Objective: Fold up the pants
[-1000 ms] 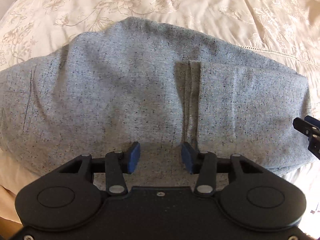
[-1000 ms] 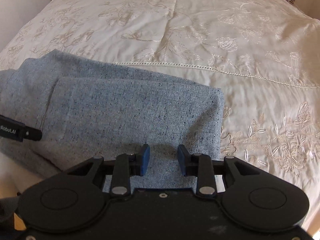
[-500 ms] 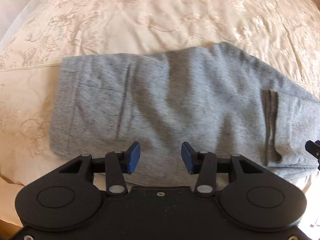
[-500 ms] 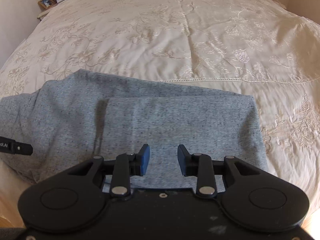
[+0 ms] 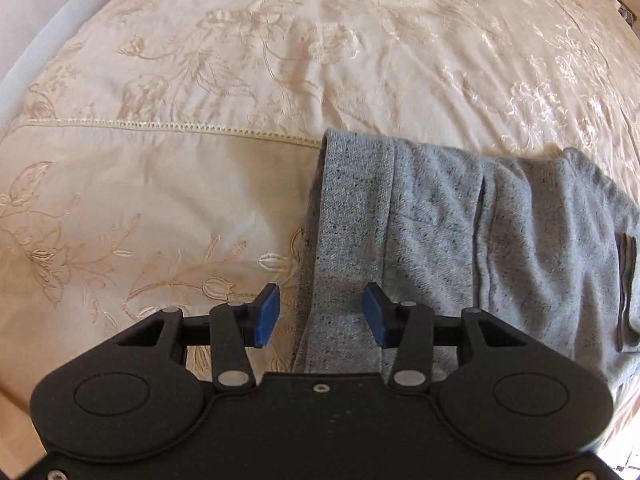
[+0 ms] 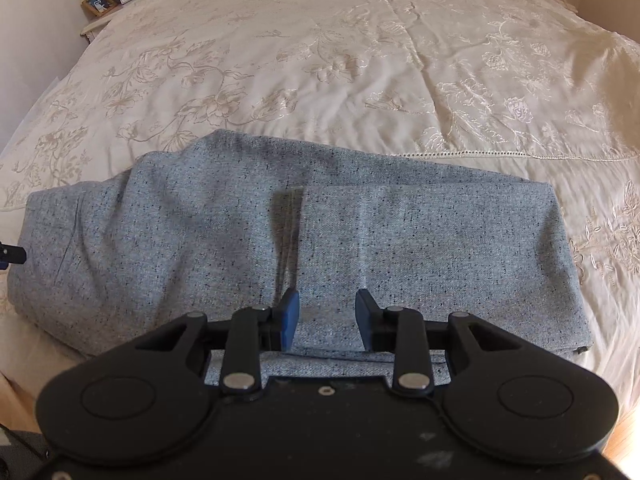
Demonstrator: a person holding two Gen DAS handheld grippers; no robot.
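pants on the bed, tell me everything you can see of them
The pants are grey knit flecked with dark specks, soft and thick-looking. They lie folded into a long band across the near edge of the cream embroidered bedspread, with a shorter layer doubled over on top at the right end; its edge shows as a dark upright crease. The left end, seen in the left view, shows a stitched band along its edge. Some wrinkles remain. Both grippers hover above, open, touching nothing.

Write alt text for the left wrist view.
Grey speckled pants, already folded, lie on a cream embroidered bedspread, filling the right half of the view. The left gripper hangs above their left end with its blue-padded jaws open and nothing between them.
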